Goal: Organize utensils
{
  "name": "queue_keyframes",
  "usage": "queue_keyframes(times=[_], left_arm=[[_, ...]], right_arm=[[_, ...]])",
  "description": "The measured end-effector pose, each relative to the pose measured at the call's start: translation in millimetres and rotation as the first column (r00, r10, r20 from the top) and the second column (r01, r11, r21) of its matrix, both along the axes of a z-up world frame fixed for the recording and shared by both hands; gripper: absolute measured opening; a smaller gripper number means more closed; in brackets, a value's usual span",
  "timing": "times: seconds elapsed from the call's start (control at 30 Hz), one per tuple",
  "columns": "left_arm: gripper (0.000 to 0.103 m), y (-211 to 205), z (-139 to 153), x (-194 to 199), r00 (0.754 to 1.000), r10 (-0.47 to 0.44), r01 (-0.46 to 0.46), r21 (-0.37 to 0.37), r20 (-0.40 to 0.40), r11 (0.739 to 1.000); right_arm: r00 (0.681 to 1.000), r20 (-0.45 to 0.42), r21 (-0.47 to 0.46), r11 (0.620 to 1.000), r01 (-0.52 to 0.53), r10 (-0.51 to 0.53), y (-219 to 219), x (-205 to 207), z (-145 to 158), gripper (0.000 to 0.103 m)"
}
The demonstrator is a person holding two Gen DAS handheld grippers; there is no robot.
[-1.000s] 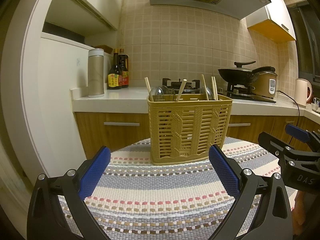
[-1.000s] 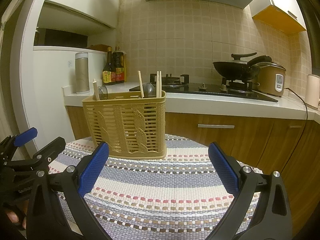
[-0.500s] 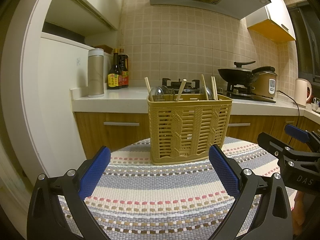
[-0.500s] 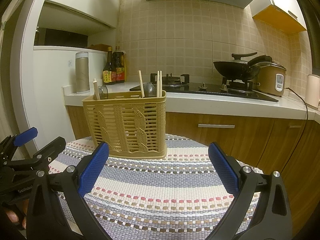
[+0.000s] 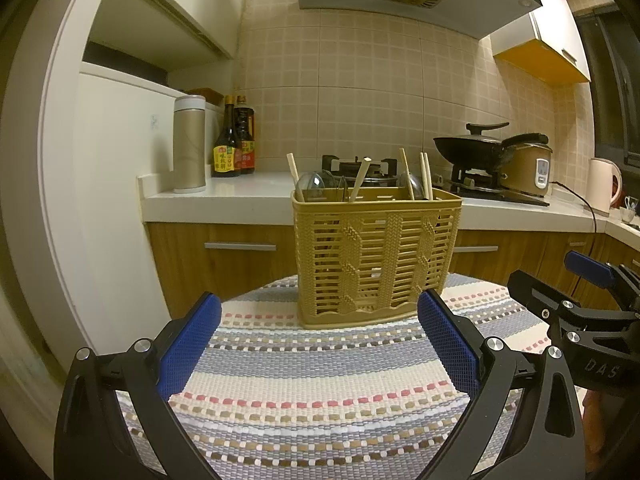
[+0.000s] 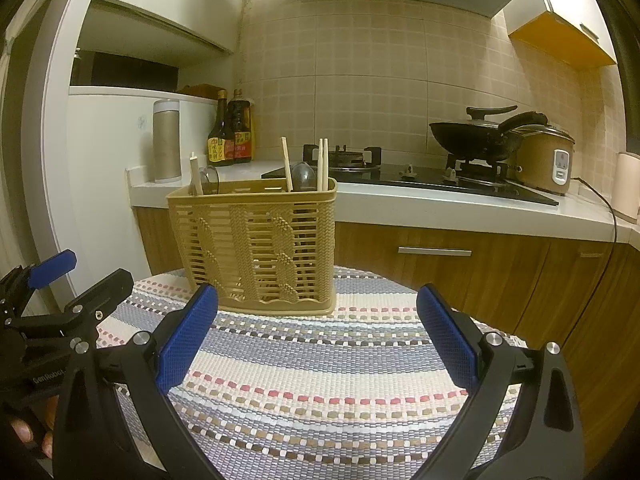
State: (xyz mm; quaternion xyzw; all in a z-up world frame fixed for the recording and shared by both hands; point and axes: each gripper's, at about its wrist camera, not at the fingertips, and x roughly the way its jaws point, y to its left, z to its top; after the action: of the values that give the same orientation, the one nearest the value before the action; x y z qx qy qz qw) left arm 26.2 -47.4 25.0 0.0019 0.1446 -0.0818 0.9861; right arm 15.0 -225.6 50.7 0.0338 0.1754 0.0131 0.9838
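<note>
A tan plastic utensil basket (image 5: pixel 376 258) (image 6: pixel 256 248) stands upright on a round table covered by a striped woven mat (image 5: pixel 320 392) (image 6: pixel 320 380). Wooden chopsticks (image 5: pixel 425 176) (image 6: pixel 322 164) and metal spoons (image 5: pixel 314 186) (image 6: pixel 303 177) stick up out of it. My left gripper (image 5: pixel 320 340) is open and empty, a short way in front of the basket. My right gripper (image 6: pixel 318 328) is open and empty too, in front of the basket's right end. Each gripper shows at the edge of the other's view.
Behind the table runs a white counter (image 5: pixel 224 196) with a steel flask (image 5: pixel 189 144), sauce bottles (image 5: pixel 234 142), a gas hob with a wok (image 6: pixel 476 136), a rice cooker (image 6: pixel 546 160) and a kettle (image 5: pixel 604 186). Wooden cabinets stand below, a white fridge (image 5: pixel 108 200) at left.
</note>
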Motion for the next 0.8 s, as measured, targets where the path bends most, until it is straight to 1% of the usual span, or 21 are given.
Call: queue_keyframes(times=[0.8], left_arm=[[0.095, 0.5, 0.2, 0.3, 1.000, 0.000, 0.000, -0.002, -0.001, 1.000]], right_arm=[[1.000, -0.006, -0.001, 1.000, 0.001, -0.001, 0.2, 0.8, 0.1, 0.095]])
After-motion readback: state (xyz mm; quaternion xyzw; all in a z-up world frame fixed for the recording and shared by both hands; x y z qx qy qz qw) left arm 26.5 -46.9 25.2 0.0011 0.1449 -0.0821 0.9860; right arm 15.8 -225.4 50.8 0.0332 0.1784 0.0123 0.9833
